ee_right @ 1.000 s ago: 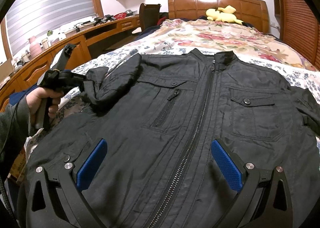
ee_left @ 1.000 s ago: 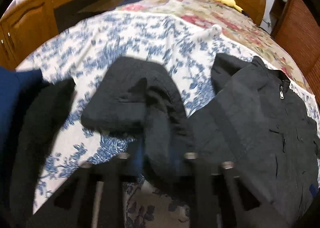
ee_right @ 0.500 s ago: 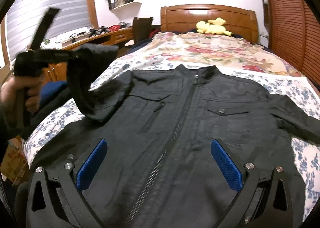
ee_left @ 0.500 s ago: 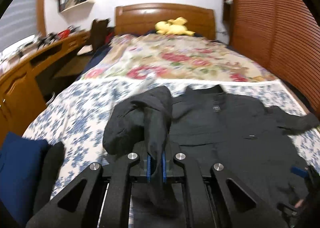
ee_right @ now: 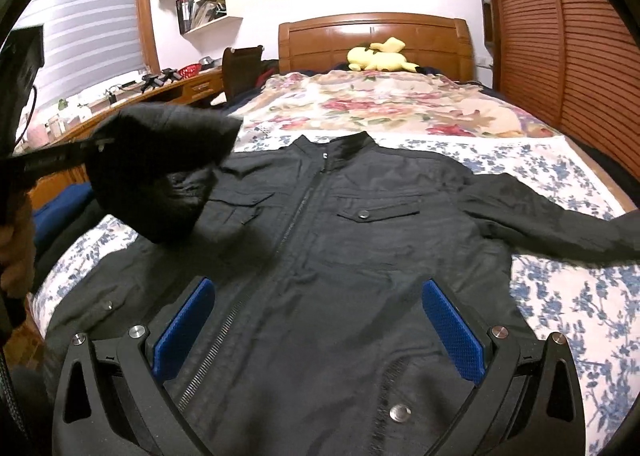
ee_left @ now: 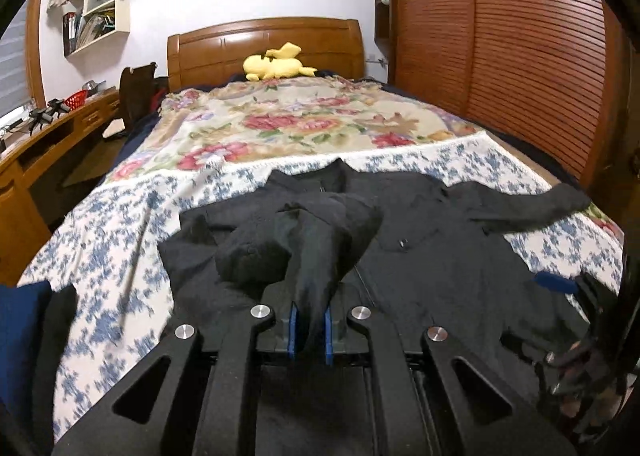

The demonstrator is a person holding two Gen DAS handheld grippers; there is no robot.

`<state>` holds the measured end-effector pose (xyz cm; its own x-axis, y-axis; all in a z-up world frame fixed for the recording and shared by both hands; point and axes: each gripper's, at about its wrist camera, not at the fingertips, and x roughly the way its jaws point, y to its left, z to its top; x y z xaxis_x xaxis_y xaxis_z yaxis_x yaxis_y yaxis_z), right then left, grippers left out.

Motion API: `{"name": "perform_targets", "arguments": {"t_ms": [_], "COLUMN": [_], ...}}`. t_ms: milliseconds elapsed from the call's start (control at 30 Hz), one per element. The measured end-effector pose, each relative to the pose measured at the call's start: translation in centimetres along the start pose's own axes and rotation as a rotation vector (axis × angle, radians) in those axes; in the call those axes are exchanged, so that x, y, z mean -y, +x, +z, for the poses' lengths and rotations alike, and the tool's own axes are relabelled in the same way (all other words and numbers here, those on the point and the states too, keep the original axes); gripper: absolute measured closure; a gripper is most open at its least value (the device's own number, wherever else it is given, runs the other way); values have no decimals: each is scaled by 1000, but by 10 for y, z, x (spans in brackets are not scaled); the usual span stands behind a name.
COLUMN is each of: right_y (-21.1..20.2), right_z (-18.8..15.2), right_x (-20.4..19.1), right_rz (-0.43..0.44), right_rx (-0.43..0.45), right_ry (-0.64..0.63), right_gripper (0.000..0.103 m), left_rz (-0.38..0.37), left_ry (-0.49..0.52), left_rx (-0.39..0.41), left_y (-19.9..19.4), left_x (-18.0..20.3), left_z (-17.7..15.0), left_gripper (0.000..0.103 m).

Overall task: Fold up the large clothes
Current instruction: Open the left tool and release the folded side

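A black zip jacket (ee_right: 340, 240) lies front up on the bed, collar toward the headboard; it also shows in the left wrist view (ee_left: 440, 268). My left gripper (ee_left: 310, 330) is shut on the jacket's left sleeve (ee_left: 320, 240) and holds it lifted over the jacket's chest. In the right wrist view that raised sleeve (ee_right: 160, 171) hangs at the left. The other sleeve (ee_right: 552, 215) lies stretched out to the right. My right gripper (ee_right: 318, 330) is open and empty above the jacket's lower front.
The bed has a blue-flowered sheet (ee_left: 108, 240) and a floral blanket (ee_left: 304, 123). A yellow plush toy (ee_left: 278, 63) sits by the wooden headboard. A wooden desk (ee_left: 36, 143) and chair stand to the left, slatted wardrobe doors (ee_left: 520, 55) to the right. Blue fabric (ee_left: 20, 320) lies at the left bed edge.
My left gripper has carried the sleeve up and rightward, from the bed's left side to over the jacket's chest. The right gripper stays open, slightly further back.
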<state>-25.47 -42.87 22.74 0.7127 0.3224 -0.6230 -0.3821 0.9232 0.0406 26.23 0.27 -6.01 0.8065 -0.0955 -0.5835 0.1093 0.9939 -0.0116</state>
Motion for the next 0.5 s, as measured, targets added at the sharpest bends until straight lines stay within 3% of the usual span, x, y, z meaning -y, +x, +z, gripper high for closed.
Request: {"name": "perform_targets", "arguments": {"t_ms": [100, 233, 400, 500], "right_y": [-2, -7, 0, 11], "right_z": [1, 3, 0, 4], "right_x": [-4, -8, -23, -30], "right_rz": [-14, -27, -27, -21], "right_rx": [-3, 7, -8, -25], "right_ry": [-7, -18, -43, -52], "right_gripper": [0, 0, 0, 0], "left_rz": [-5, -36, -44, -44], "left_ry": [-8, -28, 3, 1], "left_rx": [-20, 20, 27, 54], "left_y": [2, -8, -16, -27], "left_x": [3, 0, 1, -8], "left_z": [-14, -33, -43, -48], "left_gripper": [88, 60, 55, 28]}}
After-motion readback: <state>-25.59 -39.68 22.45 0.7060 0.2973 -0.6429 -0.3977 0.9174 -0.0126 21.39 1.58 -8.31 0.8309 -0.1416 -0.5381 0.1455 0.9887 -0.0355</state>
